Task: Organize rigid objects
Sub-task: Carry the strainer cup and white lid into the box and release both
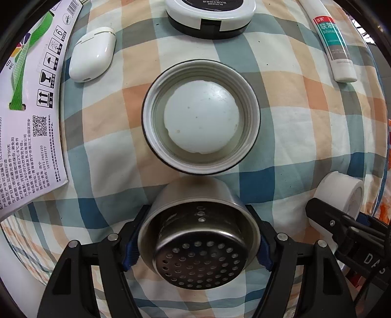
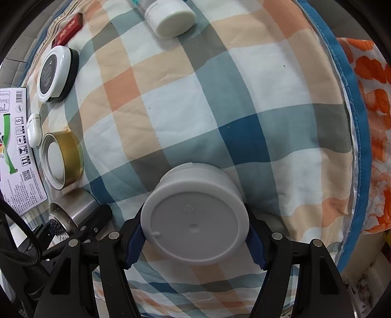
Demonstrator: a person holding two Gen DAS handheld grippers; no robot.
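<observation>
Left wrist view: left gripper (image 1: 199,241) fingers are pinching the strainer (image 1: 199,244) just short of the lid (image 1: 200,117) | right gripper (image 2: 195,241) is clamping the jar (image 2: 195,215) over the bedspread (image 2: 195,97) | risk: smooth round walls are probably slipping, soft bedding is letting things roll.

A plaid quilt (image 2: 220,97) with blue edging — beside it, an orange-flowered cloth (image 2: 376,97).

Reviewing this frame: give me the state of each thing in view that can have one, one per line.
Left gripper: shut on metal strainer, perforated end toward camera.
Right gripper: shut on white jar.
Gold lid: upside down, white liner showing.
Earbud case: closed.
Round compact: closed.
Ointment tube: capped, lying flat.
</observation>
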